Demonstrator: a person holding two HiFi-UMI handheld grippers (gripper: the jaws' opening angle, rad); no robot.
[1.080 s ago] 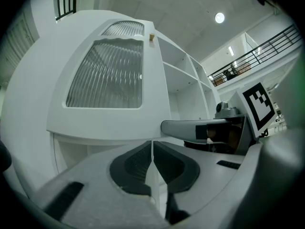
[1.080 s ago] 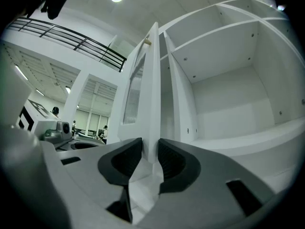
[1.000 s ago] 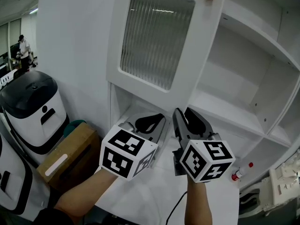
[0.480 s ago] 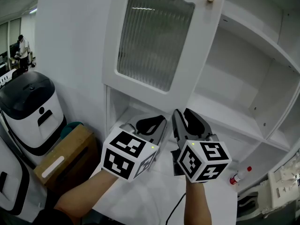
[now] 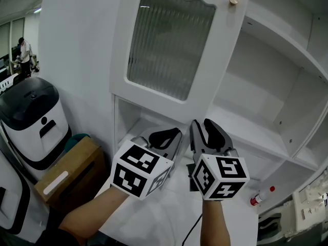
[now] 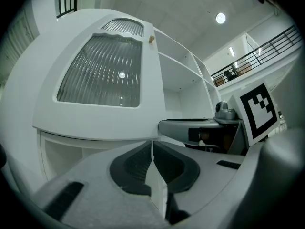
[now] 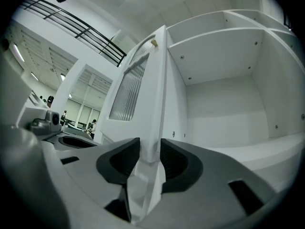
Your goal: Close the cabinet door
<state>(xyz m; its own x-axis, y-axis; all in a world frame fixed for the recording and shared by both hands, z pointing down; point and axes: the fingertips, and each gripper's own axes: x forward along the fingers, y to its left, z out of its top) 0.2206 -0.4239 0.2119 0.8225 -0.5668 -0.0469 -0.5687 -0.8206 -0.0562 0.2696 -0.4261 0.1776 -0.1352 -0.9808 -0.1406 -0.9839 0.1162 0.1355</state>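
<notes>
Recording a tall white cabinet (image 5: 266, 101), its shelves exposed on the right. Finding the cabinet door (image 5: 164, 94), white-framed with a ribbed glass pane, swung well out from the cabinet front and hanging open, free edge toward the camera, above and just ahead of both tools. Noting the left tool (image 5: 169, 133) held level under the door's lower rail, jaws together with nothing between them. Noting the right tool (image 5: 202, 123) just beside it at the door's lower free corner, jaws a narrow way apart and having just been opening, the door's edge showing in the gap; not confirming any firm pinch of the pads on it. Noting a small wooden knob (image 5: 233, 0) high on the door near its free edge, untouched. Judging the step in hand as the opening of the job: positioning at the door's edge, closing swing not yet done. Judging the next move as calling for a steady push on the door near that free edge, swinging it round toward the open shelves until flush, and keeping both tools out of the closing gap.
</notes>
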